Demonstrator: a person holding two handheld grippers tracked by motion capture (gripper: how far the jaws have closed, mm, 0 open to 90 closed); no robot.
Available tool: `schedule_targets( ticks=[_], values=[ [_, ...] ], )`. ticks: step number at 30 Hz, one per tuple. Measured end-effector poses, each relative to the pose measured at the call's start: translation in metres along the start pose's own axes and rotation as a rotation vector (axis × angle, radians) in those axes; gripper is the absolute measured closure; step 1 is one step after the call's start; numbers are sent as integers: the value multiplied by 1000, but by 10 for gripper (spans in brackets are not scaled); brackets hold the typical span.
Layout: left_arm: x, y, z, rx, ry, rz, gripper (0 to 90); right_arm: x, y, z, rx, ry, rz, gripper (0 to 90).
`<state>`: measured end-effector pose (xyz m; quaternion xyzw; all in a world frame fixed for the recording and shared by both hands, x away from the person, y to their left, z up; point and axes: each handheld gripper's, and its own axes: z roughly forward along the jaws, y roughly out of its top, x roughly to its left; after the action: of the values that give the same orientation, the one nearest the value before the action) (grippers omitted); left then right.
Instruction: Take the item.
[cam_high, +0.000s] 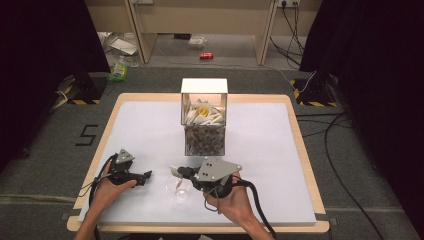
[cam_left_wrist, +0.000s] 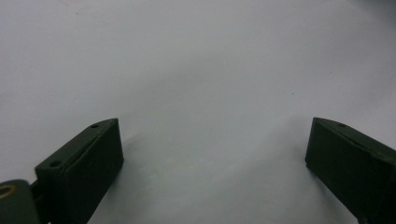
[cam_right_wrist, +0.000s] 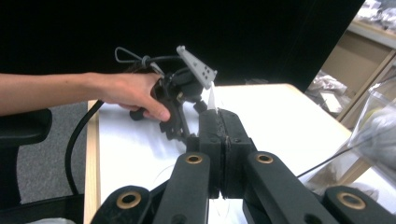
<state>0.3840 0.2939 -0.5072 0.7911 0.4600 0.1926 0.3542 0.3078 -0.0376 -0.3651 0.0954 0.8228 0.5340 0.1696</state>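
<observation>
On the tabletop (cam_high: 150, 125) a box (cam_high: 204, 116) stands toward the far edge, near the middle. In front of it, close to the near edge, stands a glass cup (cam_high: 178, 187). The right tongs (cam_high: 176, 171) hang just above the cup's right side, pinching a thin strip (cam_right_wrist: 212, 97). The left tongs (cam_high: 148, 175) lie left of the cup, apart from it
</observation>
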Motion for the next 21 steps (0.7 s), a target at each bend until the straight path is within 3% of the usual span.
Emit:
schedule_targets(
  ticks=[21],
  values=[
    [0, 0, 0, -3, 1, 1, 33, 4, -40, 31, 107, 49, 62, 897]
  ],
)
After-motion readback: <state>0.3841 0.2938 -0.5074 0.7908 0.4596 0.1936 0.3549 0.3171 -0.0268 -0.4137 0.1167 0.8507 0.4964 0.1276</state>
